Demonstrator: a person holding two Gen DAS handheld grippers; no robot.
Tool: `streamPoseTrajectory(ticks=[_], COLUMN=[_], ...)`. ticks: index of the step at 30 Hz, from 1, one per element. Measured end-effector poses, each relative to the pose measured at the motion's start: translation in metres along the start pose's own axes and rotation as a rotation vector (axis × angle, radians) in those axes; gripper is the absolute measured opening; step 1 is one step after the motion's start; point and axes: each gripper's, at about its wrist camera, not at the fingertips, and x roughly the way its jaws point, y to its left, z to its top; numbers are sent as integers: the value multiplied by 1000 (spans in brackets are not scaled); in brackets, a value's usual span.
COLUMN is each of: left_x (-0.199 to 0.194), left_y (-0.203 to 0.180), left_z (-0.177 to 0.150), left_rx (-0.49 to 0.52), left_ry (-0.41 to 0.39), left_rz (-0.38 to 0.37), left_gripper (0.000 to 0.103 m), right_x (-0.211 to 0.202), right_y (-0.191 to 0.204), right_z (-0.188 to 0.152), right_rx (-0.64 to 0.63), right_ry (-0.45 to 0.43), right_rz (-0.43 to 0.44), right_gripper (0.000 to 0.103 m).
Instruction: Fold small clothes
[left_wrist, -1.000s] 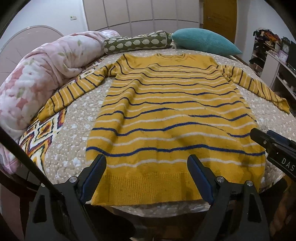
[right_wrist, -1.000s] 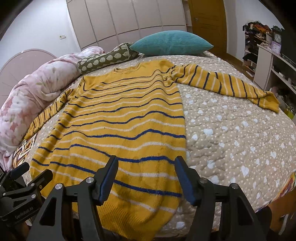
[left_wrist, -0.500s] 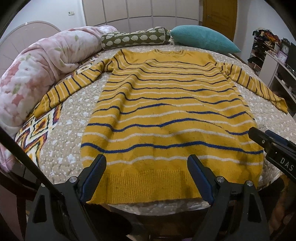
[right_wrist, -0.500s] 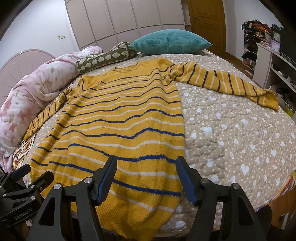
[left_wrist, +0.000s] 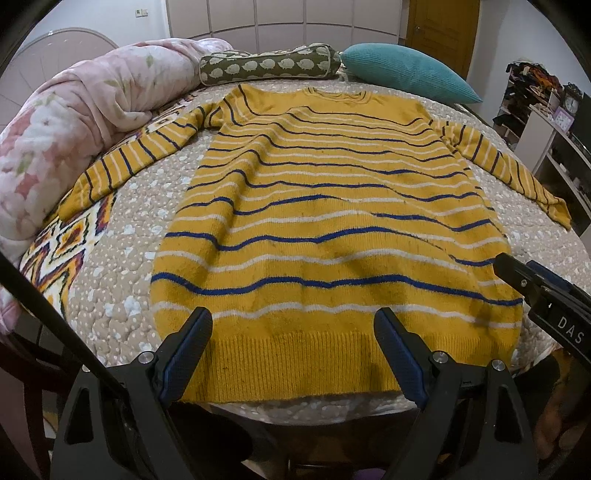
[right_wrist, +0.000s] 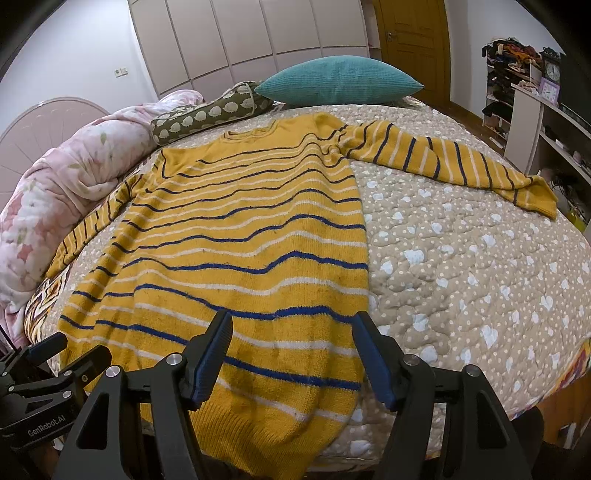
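Sweater (left_wrist: 332, 229) — mustard yellow w/ blue and white stripes — lies flat, front up, on the bed's quilted beige cover (left_wrist: 122, 258), hem at the near edge, neckline toward the pillows. Left wrist view: both sleeves spread outward; left sleeve (left_wrist: 140, 155) runs toward the pink floral duvet (left_wrist: 74, 122), its cuff over a zigzag-patterned blanket (left_wrist: 62, 251). Right sleeve (left_wrist: 506, 166) extends toward the shelving side. Green bolster (left_wrist: 269, 66) and teal pillow (left_wrist: 406, 74) sit beyond the neckline. Left gripper (left_wrist: 293, 347) hovers at the hem, fingers (left_wrist: 188, 350) spread wide, holding nothing; contact w/ fabric not evident. Right gripper's tip enters from the right edge, near the hem's right corner.

Right wrist view: sweater (right_wrist: 240, 240) occupies the left half of the bed; right sleeve (right_wrist: 443, 155) lies stretched across the cover (right_wrist: 480, 277), cuff near the bed's far right edge. Right gripper (right_wrist: 291, 354) sits above the hem's right portion, fingers (right_wrist: 214, 354) wide apart, nothing held. Left gripper (right_wrist: 55, 354) visible at lower left, beside the hem's left corner — its opening can't be judged here. Teal pillow (right_wrist: 340, 81), bolster (right_wrist: 207, 114) and duvet (right_wrist: 74, 177) line the far and left sides.
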Motion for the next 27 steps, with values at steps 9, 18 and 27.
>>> streamPoseTrajectory(ticks=[9, 18, 27], left_x=[0, 0, 0], left_y=[0, 0, 0], left_z=[0, 0, 0], left_rx=[-1, -1, 0], left_ry=[0, 0, 1], left_rz=[-1, -1, -2], left_gripper=[88, 88, 88], right_x=[1, 2, 3], right_y=[-1, -1, -2], right_z=[0, -2, -4], right_rx=[1, 6, 6], right_ry=[2, 4, 5], right_rz=[0, -3, -5], right_gripper=[73, 73, 73])
